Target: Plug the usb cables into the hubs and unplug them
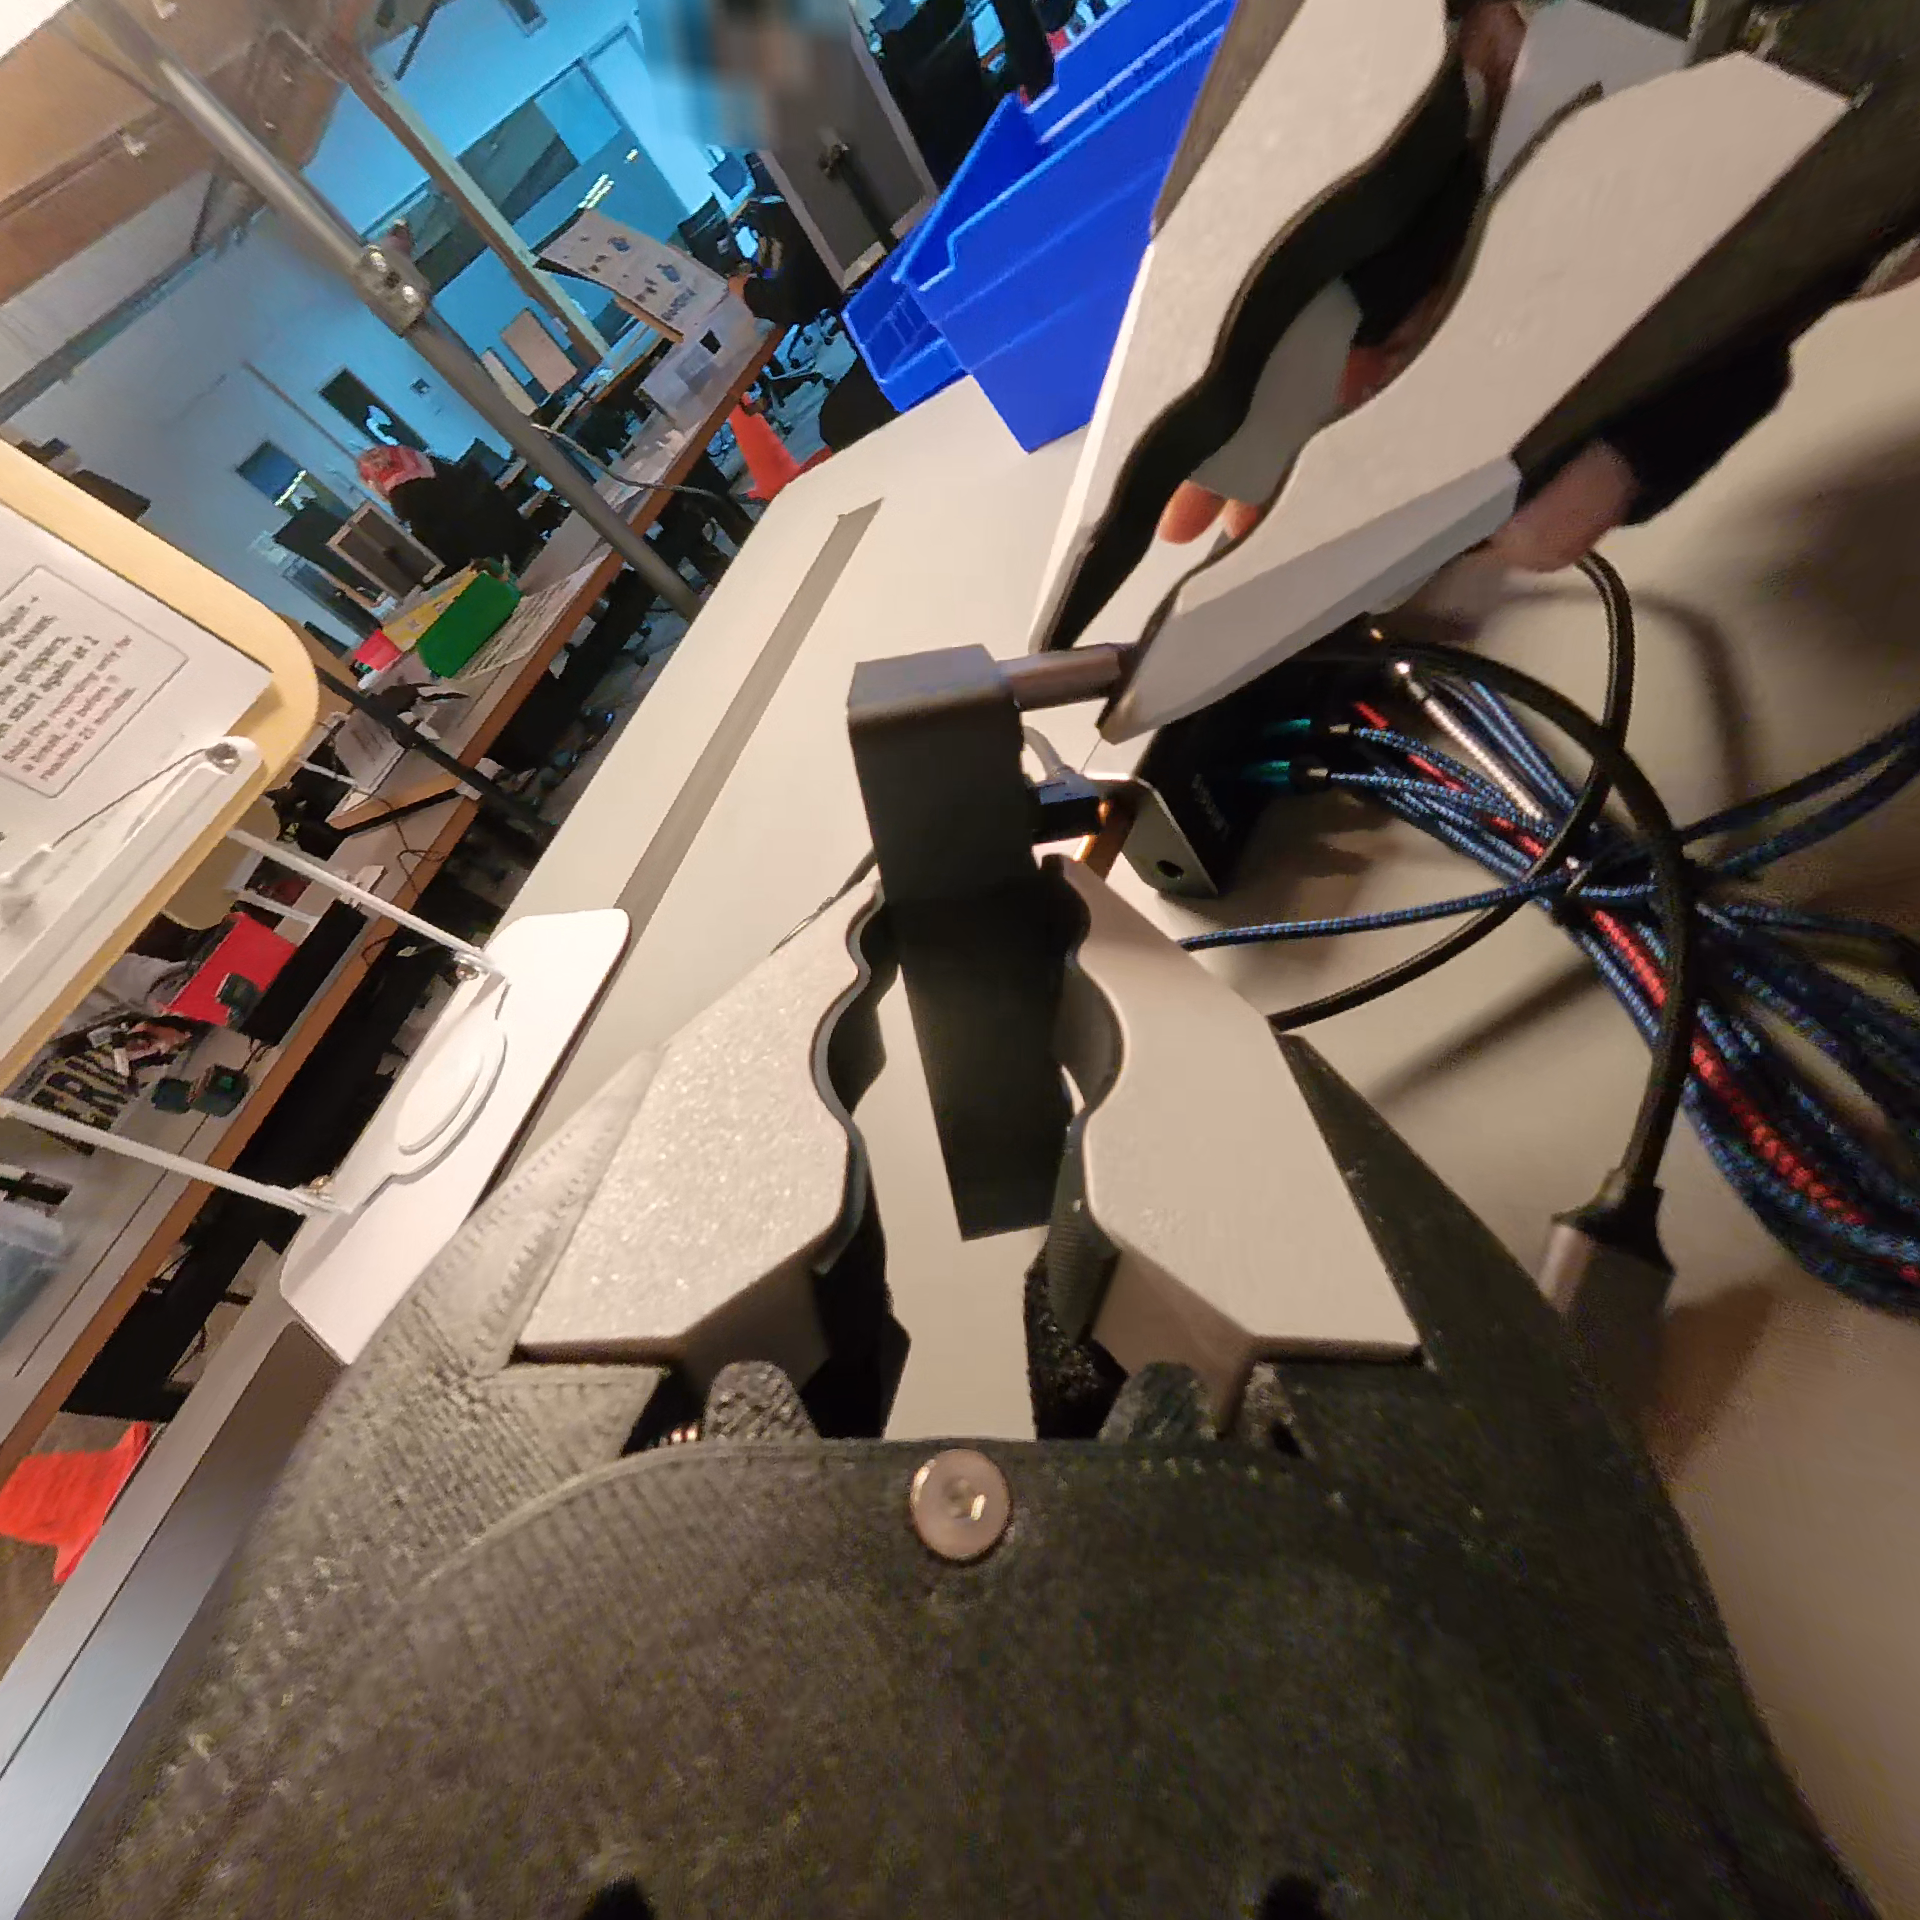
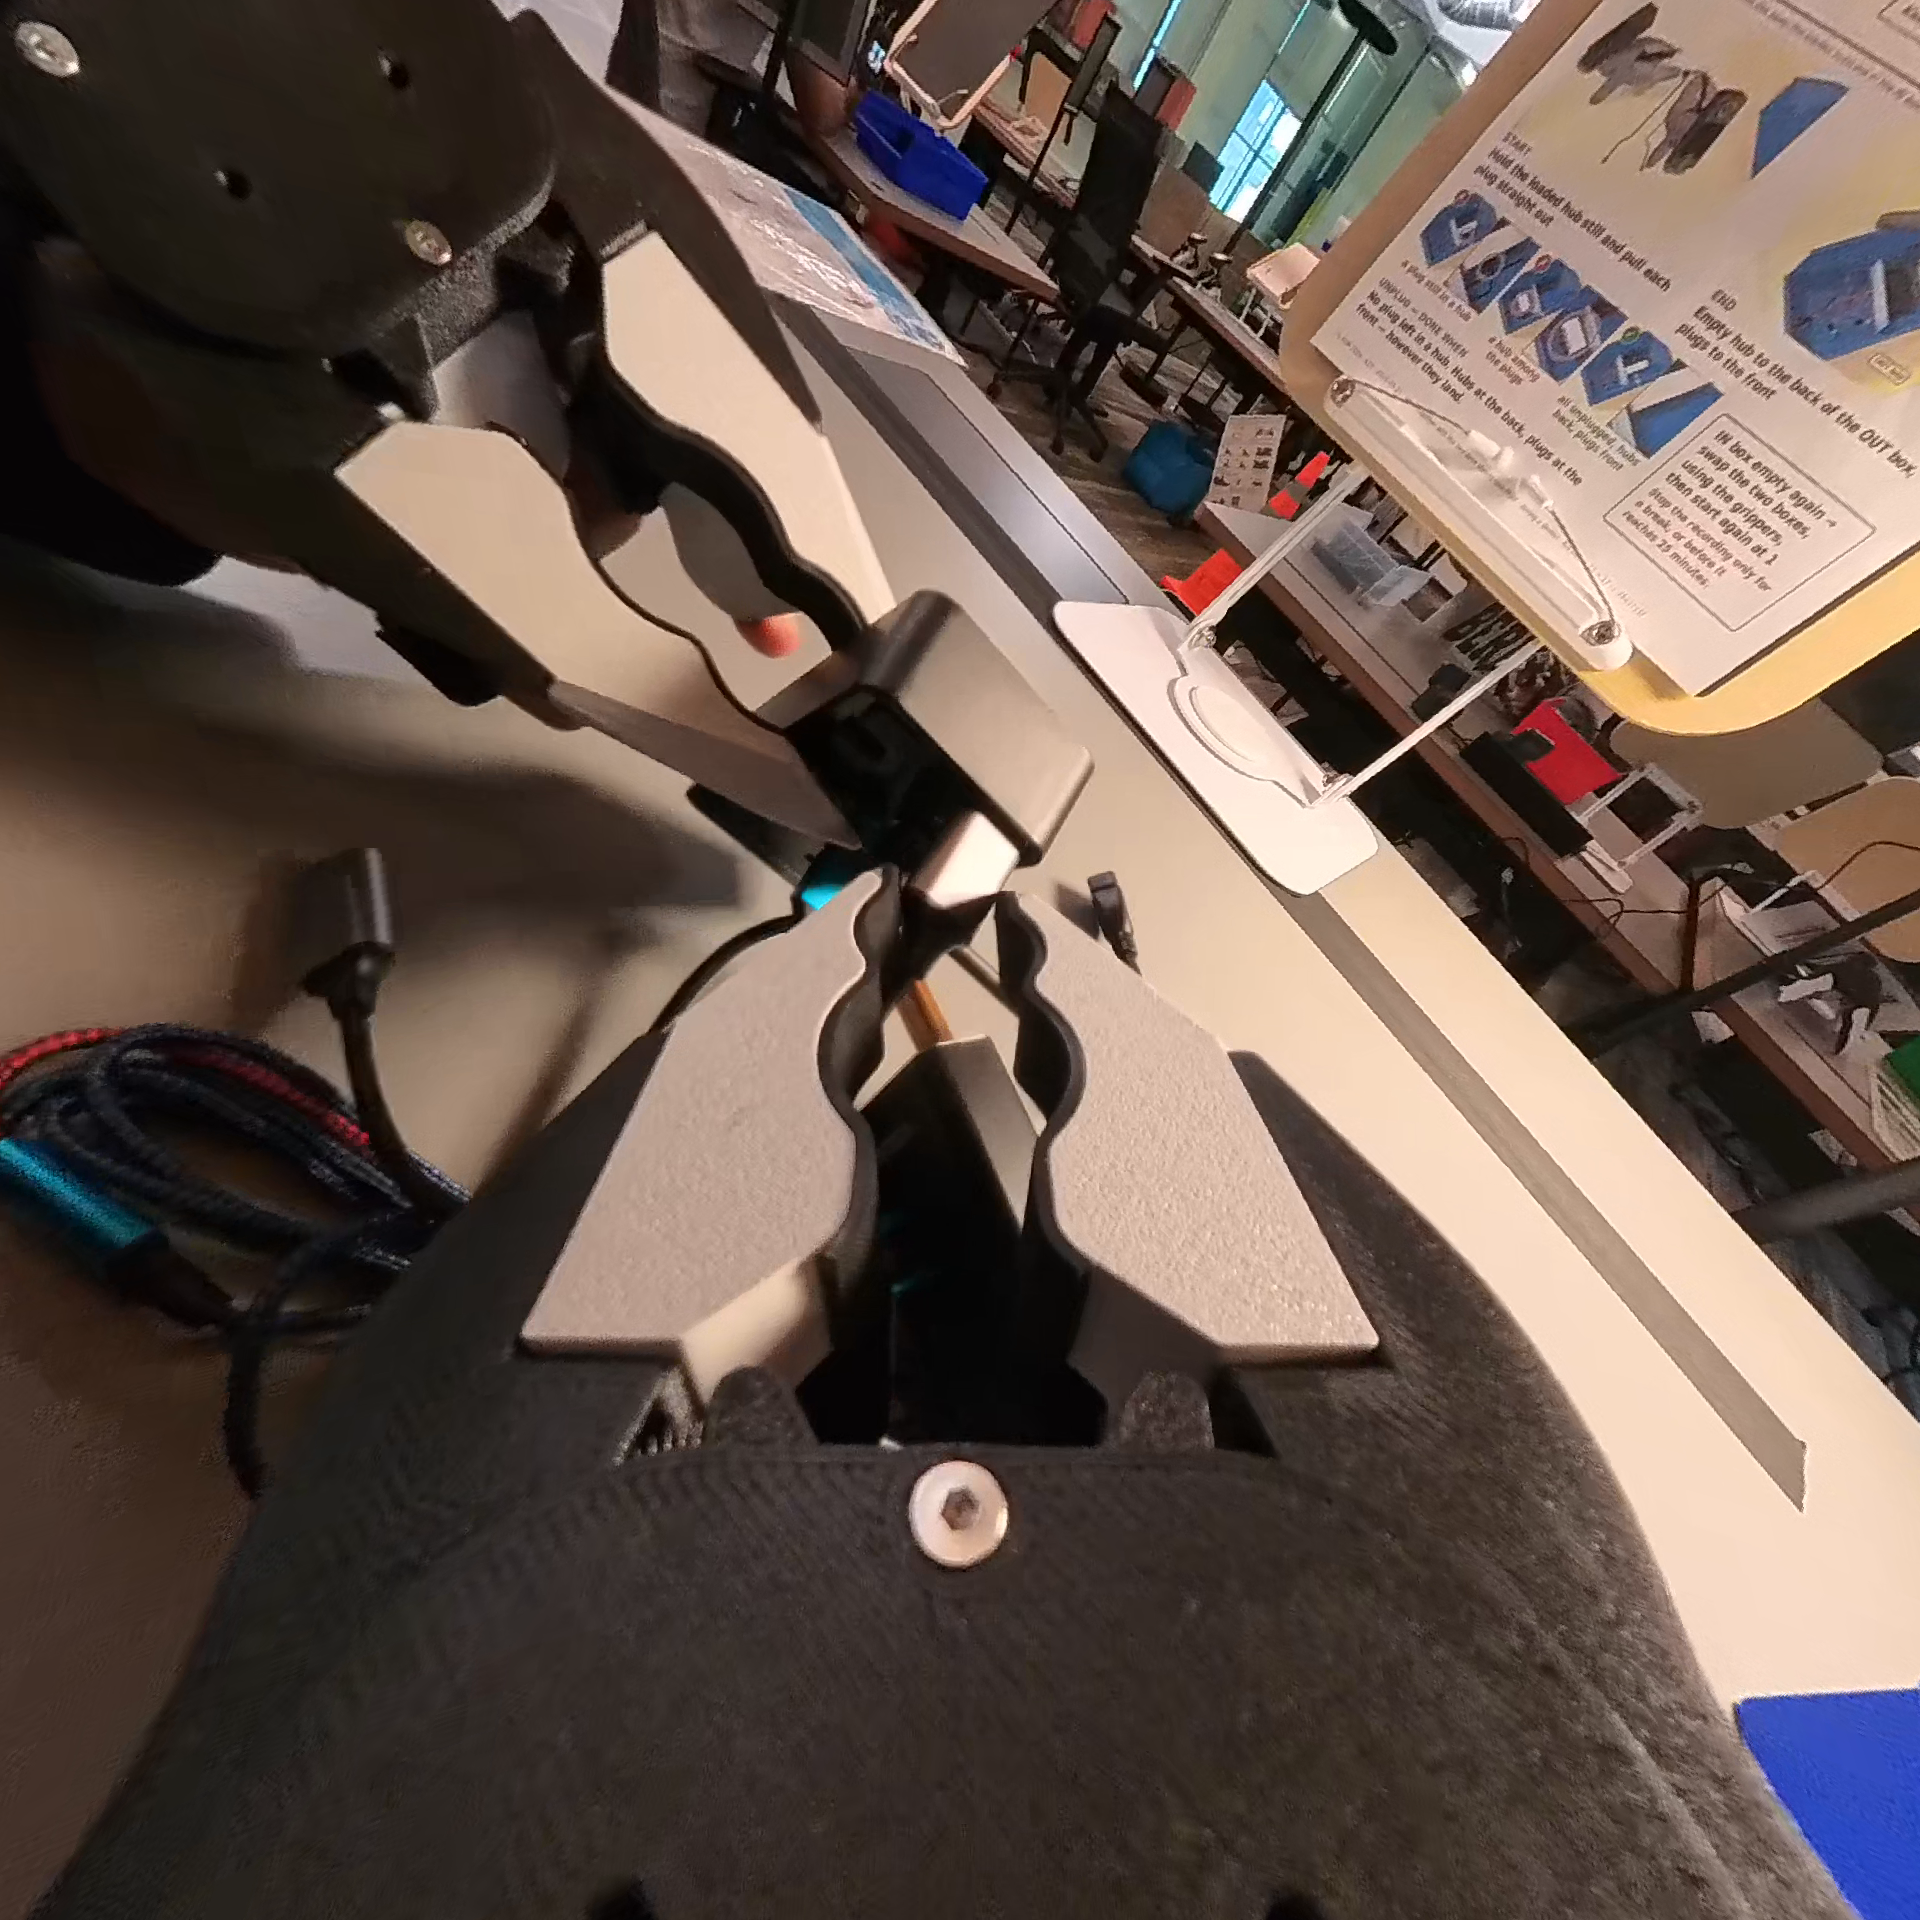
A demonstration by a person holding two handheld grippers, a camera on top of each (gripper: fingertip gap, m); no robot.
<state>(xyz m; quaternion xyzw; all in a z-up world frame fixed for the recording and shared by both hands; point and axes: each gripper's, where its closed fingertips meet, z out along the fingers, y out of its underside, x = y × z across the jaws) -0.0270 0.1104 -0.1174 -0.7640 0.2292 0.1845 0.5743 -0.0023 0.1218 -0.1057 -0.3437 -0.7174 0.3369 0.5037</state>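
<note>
The hub point(image 1: 940, 774) is a small dark grey box, held up off the table point(image 1: 665, 748) between the two grippers. It looks hard and light, with smooth sides that could slip. The left gripper point(image 1: 971, 904) pinches its lower end, fingers nearly closed around it. A silver plug point(image 2: 961, 862) sticks out of the hub's side. The right gripper point(image 2: 940, 914) is closed on that plug, right at the metal shell. That looks like the best place to hold, because the cable behind it is soft and bendy. The plug is stiff and probably fits tight, so a straight push or pull seems safest. Below lies a bunch of braided cables point(image 1: 1704, 935), blue, red and black. A loose black plug point(image 2: 348, 914) rests beside them. Blue bins point(image 1: 997, 281) sit farther back.
</note>
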